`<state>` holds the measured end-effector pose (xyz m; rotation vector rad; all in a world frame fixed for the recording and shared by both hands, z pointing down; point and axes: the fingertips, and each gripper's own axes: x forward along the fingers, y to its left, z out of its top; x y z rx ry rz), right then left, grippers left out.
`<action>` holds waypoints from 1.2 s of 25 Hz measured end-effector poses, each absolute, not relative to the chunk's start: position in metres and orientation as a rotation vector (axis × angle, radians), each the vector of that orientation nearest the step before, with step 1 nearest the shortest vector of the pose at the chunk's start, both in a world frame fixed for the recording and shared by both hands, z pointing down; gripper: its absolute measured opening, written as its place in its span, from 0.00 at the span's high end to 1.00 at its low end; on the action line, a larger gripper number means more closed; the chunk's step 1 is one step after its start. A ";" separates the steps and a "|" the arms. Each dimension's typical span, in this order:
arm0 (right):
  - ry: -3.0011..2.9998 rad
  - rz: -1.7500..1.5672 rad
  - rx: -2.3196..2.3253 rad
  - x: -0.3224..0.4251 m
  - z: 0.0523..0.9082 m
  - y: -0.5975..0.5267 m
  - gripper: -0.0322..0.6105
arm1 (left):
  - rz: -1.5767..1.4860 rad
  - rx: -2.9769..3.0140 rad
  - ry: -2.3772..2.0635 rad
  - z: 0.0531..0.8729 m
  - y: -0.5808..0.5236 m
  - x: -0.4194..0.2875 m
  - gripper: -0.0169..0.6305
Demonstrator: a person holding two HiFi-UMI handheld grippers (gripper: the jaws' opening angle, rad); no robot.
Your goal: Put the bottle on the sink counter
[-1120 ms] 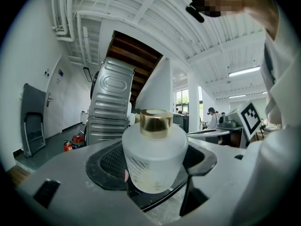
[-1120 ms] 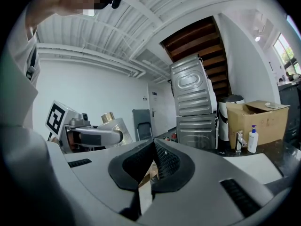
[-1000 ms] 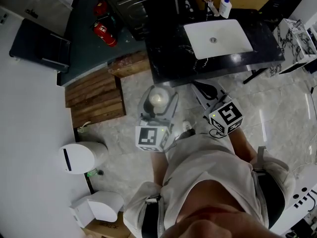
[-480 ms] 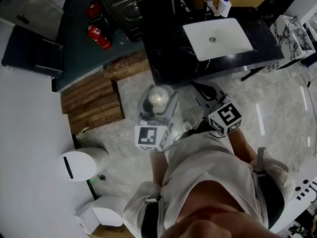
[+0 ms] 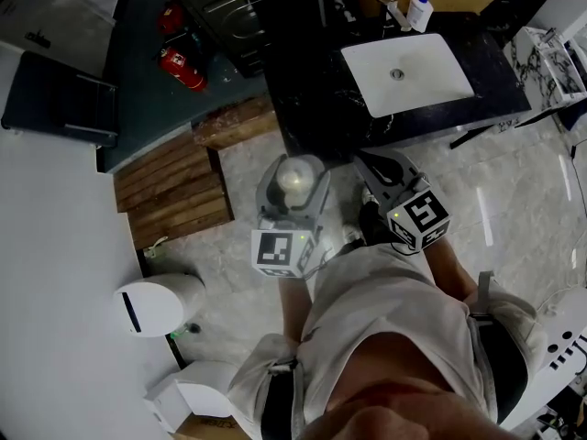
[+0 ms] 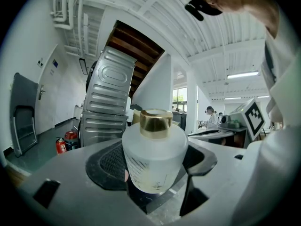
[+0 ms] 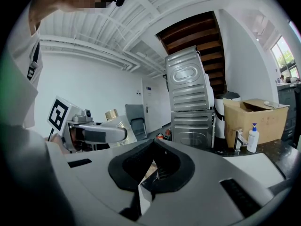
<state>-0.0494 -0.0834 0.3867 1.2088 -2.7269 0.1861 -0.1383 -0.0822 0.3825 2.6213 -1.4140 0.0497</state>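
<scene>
Over the last second almost nothing has shifted. The bottle (image 5: 295, 178) stays clamped in the left gripper (image 6: 155, 175) at frame centre, just short of the dark counter (image 5: 316, 108) with its sink (image 5: 406, 73) at upper right. The right gripper (image 7: 151, 173) is closed and empty. Placement is judged still pending.

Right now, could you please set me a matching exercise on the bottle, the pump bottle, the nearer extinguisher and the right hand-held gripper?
1. bottle
2. pump bottle
3. nearer extinguisher
4. right hand-held gripper

A. shut, empty
B. on the floor
C. on the counter, behind the sink
D. in the left hand-held gripper

Pairs: 1-D, 2-C, 3-B, 4-A.
</scene>
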 end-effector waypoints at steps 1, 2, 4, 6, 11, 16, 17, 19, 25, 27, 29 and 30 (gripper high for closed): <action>-2.732 0.187 1.203 -0.049 0.387 -0.088 0.95 | 0.053 2.620 -1.419 0.383 -0.086 -0.138 0.46; -2.739 0.184 1.195 -0.049 0.387 -0.092 0.95 | 0.055 2.617 -1.427 0.383 -0.090 -0.137 0.46; -2.755 0.177 1.176 -0.049 0.387 -0.103 0.95 | 0.060 2.607 -1.450 0.384 -0.098 -0.138 0.46; -2.769 0.173 1.160 -0.050 0.386 -0.115 0.95 | 0.068 2.595 -1.473 0.384 -0.107 -0.139 0.46; -2.808 0.154 1.116 -0.049 0.379 -0.146 0.95 | 0.078 2.571 -1.528 0.383 -0.134 -0.139 0.46; -2.831 0.159 1.079 -0.043 0.377 -0.174 0.95 | 0.075 2.555 -1.568 0.377 -0.159 -0.133 0.46; -2.837 0.161 1.071 -0.042 0.377 -0.180 0.95 | 0.078 2.552 -1.576 0.376 -0.164 -0.132 0.46; -2.850 0.164 1.054 -0.040 0.376 -0.189 0.95 | 0.087 2.543 -1.593 0.375 -0.172 -0.129 0.46; -2.889 0.179 1.007 -0.026 0.372 -0.216 0.95 | 0.117 2.510 -1.641 0.375 -0.195 -0.116 0.46; -2.895 0.183 0.998 -0.020 0.371 -0.224 0.95 | 0.124 2.499 -1.655 0.375 -0.203 -0.111 0.46; -2.899 0.186 0.988 -0.014 0.371 -0.231 0.95 | 0.137 2.486 -1.671 0.376 -0.210 -0.106 0.46; -2.902 0.188 0.982 -0.011 0.371 -0.234 0.95 | 0.145 2.479 -1.679 0.377 -0.213 -0.104 0.46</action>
